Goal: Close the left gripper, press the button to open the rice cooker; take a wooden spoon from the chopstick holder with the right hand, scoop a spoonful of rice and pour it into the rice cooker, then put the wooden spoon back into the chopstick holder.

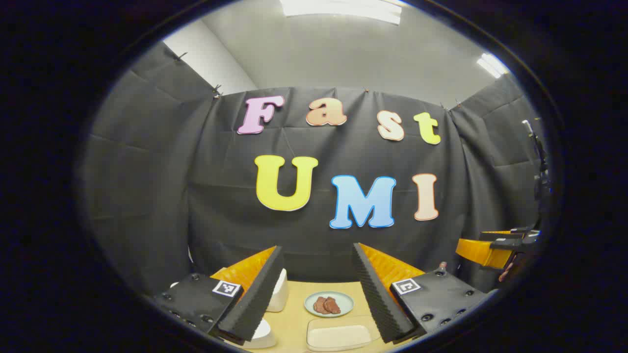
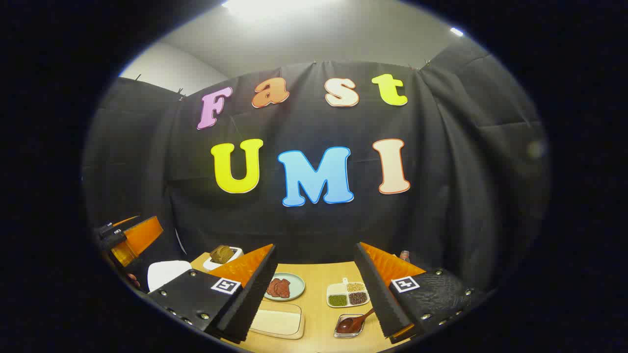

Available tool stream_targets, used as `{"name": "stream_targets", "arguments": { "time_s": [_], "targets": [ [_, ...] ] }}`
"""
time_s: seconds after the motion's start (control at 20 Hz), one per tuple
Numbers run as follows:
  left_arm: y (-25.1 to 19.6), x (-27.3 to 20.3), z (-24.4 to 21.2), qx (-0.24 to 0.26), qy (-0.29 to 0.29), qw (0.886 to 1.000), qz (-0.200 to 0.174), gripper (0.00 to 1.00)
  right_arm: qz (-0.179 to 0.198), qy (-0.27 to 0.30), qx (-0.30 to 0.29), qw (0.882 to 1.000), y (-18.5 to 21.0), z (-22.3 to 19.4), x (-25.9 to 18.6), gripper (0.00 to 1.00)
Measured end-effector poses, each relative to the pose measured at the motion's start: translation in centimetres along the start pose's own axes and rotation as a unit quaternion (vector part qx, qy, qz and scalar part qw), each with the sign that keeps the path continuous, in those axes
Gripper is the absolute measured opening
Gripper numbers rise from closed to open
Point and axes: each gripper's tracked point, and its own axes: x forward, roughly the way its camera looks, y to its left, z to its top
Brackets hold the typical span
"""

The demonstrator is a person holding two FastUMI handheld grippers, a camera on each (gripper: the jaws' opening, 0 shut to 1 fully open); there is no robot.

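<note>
Left gripper view looks over a light wooden table (image 1: 294, 314) in a black-curtained booth. The left gripper (image 1: 318, 294) is held above the table with its jaws spread wide, holding nothing. Between its fingers sit a pale green plate (image 1: 328, 304) of brown meat slices and, nearer, a shallow rectangular tray (image 1: 338, 337) with a pale filling. A white rice cooker (image 1: 278, 291) peeks out beside the left finger. The other gripper (image 1: 495, 247) hangs at the far right edge.

Right gripper view has the right gripper (image 2: 314, 294) likewise wide open and empty above the same table. A dark wooden spoon (image 2: 354, 322) rests in a small clear dish (image 2: 348, 327), just beside a white divided dish (image 2: 347, 294) of beans and grains.
</note>
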Motion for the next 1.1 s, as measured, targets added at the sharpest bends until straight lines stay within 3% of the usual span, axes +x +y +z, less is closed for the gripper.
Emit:
{"name": "stream_targets", "arguments": {
  "time_s": [0.15, 0.4, 0.5, 0.6, 0.7, 1.1],
  "targets": [
    [-0.7, 0.0, -0.5, -0.002, 0.011, 1.0, -0.016, 0.93, -0.006, -0.007, -0.001, 1.0, -0.6, 0.4, -0.1, 0.96],
    [-1.2, 0.8, -1.6, -0.003, 0.034, 0.999, -0.023, 0.99, -0.006, -0.01, -0.005, 1.0, -0.3, 0.4, -0.3, 0.96],
    [-1.0, 0.4, -1.2, -0.007, 0.03, 0.999, -0.02, 0.94, -0.004, -0.008, -0.015, 1.0, -0.1, 0.0, -0.5, 0.96],
    [-1.2, 0.4, -1.3, -0.009, 0.029, 0.999, -0.021, 0.99, -0.002, -0.007, -0.016, 1.0, 0.0, -0.2, -0.7, 0.96],
    [-1.4, 0.2, -1.5, -0.004, 0.031, 0.999, -0.027, 0.96, 0.002, -0.006, -0.016, 1.0, 0.3, -0.2, -0.7, 0.96],
    [2.1, 0.1, -1.8, 0.001, 0.027, 1.0, -0.002, 0.96, 0.001, -0.006, -0.022, 1.0, -0.1, -0.8, -0.7, 0.96]
  ]
}}
